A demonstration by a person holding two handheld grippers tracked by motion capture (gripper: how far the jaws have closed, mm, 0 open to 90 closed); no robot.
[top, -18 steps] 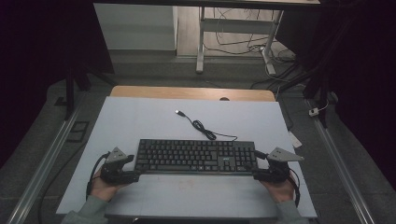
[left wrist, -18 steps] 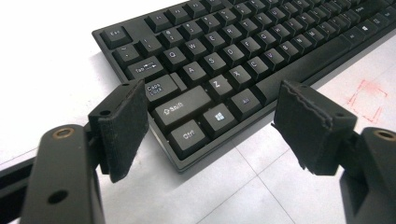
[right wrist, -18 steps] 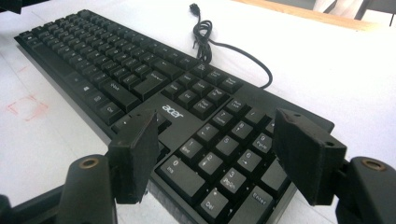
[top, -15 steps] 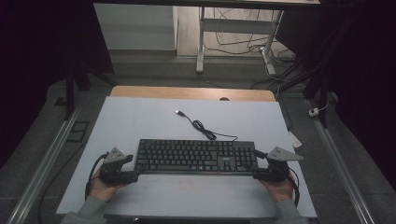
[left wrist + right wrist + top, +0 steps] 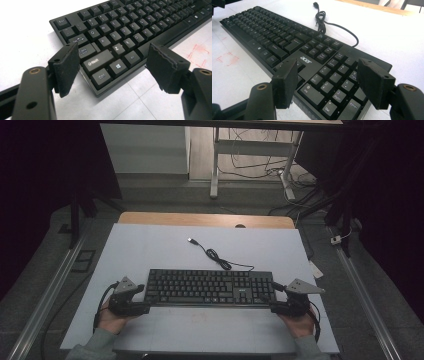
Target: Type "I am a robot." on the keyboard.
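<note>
While both pairs of jaws stand wide apart, the left gripper [image 5: 141,298] frames the keyboard's [image 5: 210,287] near-left corner and the right gripper [image 5: 274,296] its numpad end

A black plastic full-size keyboard [image 5: 294,45] is seen lying on the white table surface [image 5: 399,37]. Its number-pad corner is straddled by the right gripper [image 5: 327,83], whose jaws are held apart. A coiled black cable [image 5: 322,17] is seen behind.

White table top [image 5: 150,245], wood edge strip [image 5: 200,219] along its far side. Beyond the table: white-legged desk frame [image 5: 215,165], floor cables [image 5: 255,165]. Metal rail [image 5: 45,305] left of table, another [image 5: 367,305] right.
</note>
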